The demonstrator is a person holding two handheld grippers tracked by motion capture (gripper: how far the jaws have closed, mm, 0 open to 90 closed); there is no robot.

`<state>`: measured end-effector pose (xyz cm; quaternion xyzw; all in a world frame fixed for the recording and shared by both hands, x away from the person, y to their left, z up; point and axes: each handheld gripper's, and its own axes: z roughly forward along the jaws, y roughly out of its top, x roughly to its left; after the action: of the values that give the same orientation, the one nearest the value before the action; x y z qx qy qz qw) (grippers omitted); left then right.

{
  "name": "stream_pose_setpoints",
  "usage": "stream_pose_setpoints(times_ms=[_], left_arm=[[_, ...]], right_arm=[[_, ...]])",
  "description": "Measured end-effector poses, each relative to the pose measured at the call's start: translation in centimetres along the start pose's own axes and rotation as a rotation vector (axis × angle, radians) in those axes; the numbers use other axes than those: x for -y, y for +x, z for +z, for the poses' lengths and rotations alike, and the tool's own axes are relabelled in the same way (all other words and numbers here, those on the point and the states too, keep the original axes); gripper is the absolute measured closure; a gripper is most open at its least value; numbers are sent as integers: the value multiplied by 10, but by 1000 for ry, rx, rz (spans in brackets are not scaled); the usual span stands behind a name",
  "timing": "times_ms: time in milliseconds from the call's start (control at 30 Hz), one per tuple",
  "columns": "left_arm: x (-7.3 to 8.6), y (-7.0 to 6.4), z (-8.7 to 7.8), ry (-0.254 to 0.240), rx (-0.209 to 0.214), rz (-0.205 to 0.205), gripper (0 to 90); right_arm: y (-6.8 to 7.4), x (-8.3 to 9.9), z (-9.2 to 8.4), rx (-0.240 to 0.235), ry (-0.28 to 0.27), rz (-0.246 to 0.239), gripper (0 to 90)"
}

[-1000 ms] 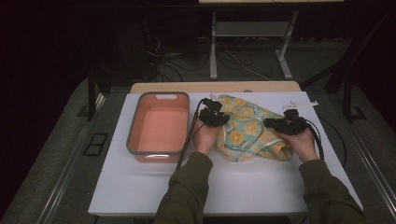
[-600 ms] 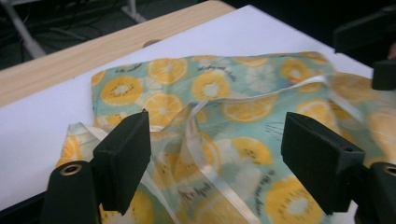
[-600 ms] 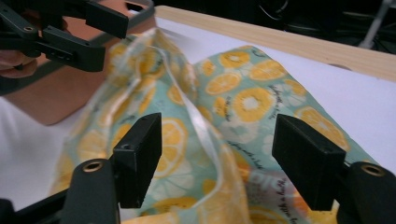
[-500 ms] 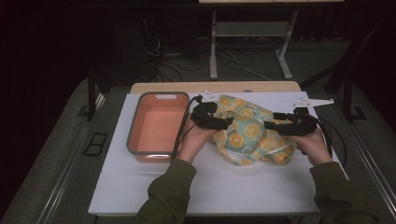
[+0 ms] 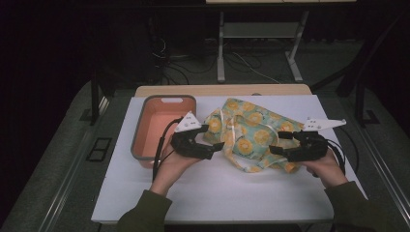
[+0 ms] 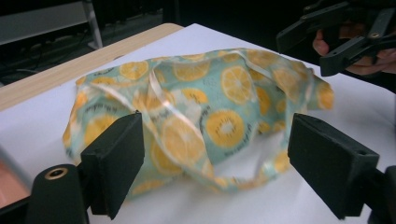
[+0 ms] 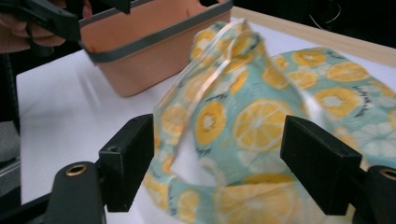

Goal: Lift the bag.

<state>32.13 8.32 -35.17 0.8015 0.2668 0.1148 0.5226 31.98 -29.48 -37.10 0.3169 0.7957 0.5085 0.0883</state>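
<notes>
The citrus-print bag lay crumpled on the white table, right of the orange tub. The left gripper and right gripper flanked it, jaws just opened, gripping nothing.

- High view dim, surroundings near black; white table lit from above.
- Gripper views brighter; cloth bag motion-blurred, edges soft.
</notes>
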Motion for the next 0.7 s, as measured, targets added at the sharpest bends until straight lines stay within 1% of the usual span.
stream_pose_setpoints(times_ms=[67, 200, 267, 333, 400, 533, 600, 633, 700], left_arm=[[8, 1, -11, -3, 7, 0, 151], [25, 0, -30, 2, 3, 12, 136], [34, 0, -39, 0, 7, 11, 129], [40, 0, -46, -6, -1, 13, 121], [46, -1, -54, -13, 4, 18, 108], [56, -1, -64, -11, -10, 34, 78], [60, 1, -69, -22, -13, 31, 56], [62, 2, -71, -24, -13, 29, 48], [65, 3, -74, -28, -17, 30, 34]], right_arm=[[6, 5, 0, -8, -4, -11, 253], [14, 16, 0, -11, 0, -29, 243], [17, 21, 0, -8, -2, -36, 233], [20, 26, 1, -3, -7, -42, 220], [23, 30, 1, -1, -9, -44, 210], [28, 40, 0, 7, -14, -59, 194], [30, 45, 0, 8, -11, -67, 187], [31, 47, 0, 15, -10, -63, 185], [32, 52, -1, 13, -16, -59, 182]])
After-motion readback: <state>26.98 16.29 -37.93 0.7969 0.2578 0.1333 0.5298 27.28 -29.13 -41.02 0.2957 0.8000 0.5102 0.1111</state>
